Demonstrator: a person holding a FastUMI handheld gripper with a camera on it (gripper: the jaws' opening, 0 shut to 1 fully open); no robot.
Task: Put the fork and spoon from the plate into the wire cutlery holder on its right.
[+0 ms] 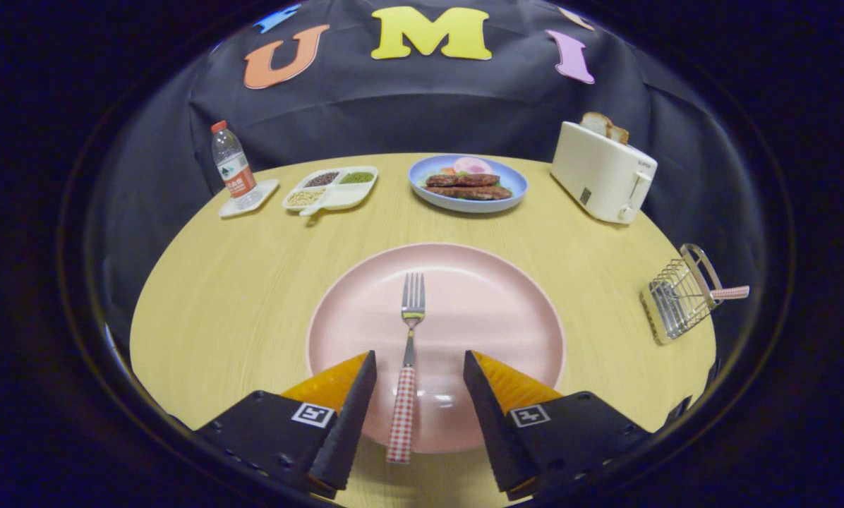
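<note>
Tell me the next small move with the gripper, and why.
Probably close the gripper on the red-checked handle of the silver fork: its fingers stand open on either side of that handle, the fork lies on the round pink plate, and the wire cutlery holder waits to the right.

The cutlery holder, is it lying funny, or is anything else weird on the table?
Yes. The wire cutlery holder, right of the pink plate, looks tipped on its side, with a checked handle poking out. Otherwise nothing is spilled or broken. The fork lies straight on the plate, its handle between the open tongs, untouched.
</note>
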